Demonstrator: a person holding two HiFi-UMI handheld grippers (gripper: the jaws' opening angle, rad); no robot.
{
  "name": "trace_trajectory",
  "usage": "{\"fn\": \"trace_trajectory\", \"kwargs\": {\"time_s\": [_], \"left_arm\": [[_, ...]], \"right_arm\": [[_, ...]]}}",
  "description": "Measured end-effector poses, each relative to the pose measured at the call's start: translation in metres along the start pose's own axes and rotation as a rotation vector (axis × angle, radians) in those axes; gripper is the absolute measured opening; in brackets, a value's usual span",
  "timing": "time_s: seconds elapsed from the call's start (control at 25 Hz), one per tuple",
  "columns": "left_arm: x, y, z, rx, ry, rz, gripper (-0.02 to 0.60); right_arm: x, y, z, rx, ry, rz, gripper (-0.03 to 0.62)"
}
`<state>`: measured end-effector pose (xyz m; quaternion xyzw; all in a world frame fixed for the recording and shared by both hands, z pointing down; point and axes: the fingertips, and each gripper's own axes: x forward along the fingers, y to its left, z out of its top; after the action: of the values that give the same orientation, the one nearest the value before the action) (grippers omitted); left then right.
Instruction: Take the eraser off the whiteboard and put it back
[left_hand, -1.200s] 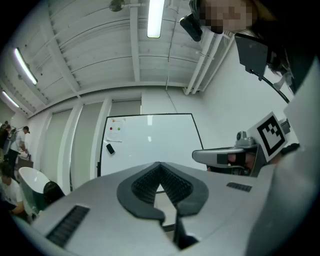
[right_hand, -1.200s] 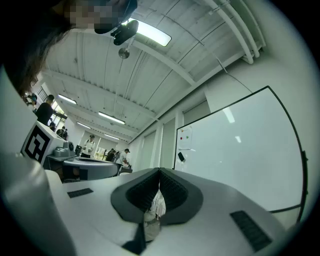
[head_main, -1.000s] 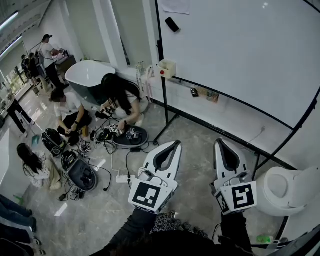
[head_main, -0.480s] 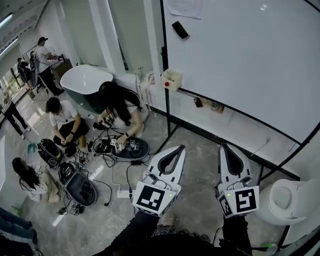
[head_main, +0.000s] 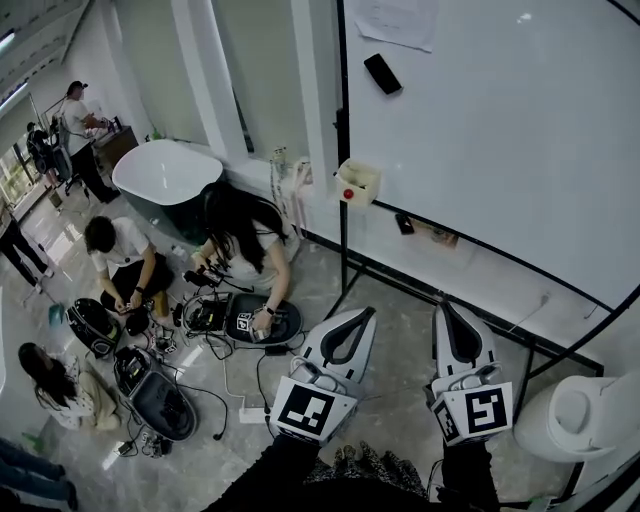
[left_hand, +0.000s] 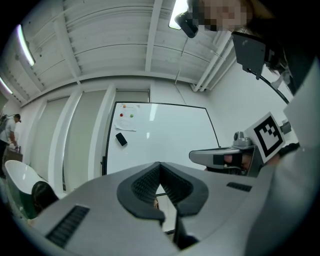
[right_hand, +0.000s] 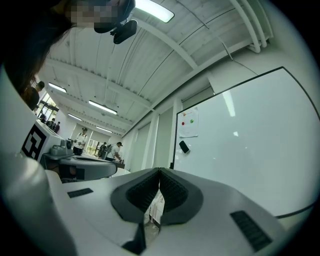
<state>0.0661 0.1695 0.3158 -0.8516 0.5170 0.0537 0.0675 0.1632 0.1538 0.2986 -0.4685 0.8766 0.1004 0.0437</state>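
A black eraser sticks to the upper left of the whiteboard, just below a sheet of paper. Both grippers are held low in front of the board's stand, well short of the eraser. My left gripper is shut with nothing in it, and so is my right gripper. In the left gripper view the eraser shows far beyond the closed left gripper. The right gripper view has the eraser above and right of the closed right gripper.
A yellow box with a red button hangs on the board's black stand. Three people crouch on the floor at left among cases and cables. A white tub stands behind them, and a white round fixture at right.
Both grippers have travelled together toward the whiteboard, which now sits larger and further right in the head view. The eraser looks closer. The jaws have stayed shut.
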Motion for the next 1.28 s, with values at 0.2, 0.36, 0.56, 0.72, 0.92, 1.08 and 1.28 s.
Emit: {"fn": "trace_trajectory", "kwargs": {"time_s": [0.2,0.36,0.56,0.72,0.92,1.08,1.28], "left_arm": [[0.006,0.026,-0.004,-0.012,-0.003,0.014,0.006],[0.018,0.043,-0.007,-0.02,-0.004,0.026,0.005],[0.041,0.058,-0.012,-0.018,-0.009,0.03,0.006],[0.061,0.073,-0.018,-0.009,-0.008,0.045,0.006],[0.091,0.096,-0.023,0.004,-0.006,0.062,0.005],[0.128,0.111,-0.024,0.023,-0.013,0.062,0.005],[0.177,0.132,-0.033,0.026,0.007,0.069,0.005]], "right_arm": [[0.026,0.005,0.0,-0.019,-0.009,0.002,0.009],[0.043,0.003,-0.003,-0.033,-0.003,0.005,0.009],[0.067,-0.011,-0.011,-0.031,-0.002,0.005,0.009],[0.092,-0.023,-0.019,-0.036,-0.008,0.015,0.009],[0.125,-0.039,-0.026,-0.032,-0.021,0.031,0.009],[0.158,-0.061,-0.03,-0.031,-0.033,0.04,0.009],[0.199,-0.088,-0.036,-0.033,-0.037,0.057,0.009]]}}
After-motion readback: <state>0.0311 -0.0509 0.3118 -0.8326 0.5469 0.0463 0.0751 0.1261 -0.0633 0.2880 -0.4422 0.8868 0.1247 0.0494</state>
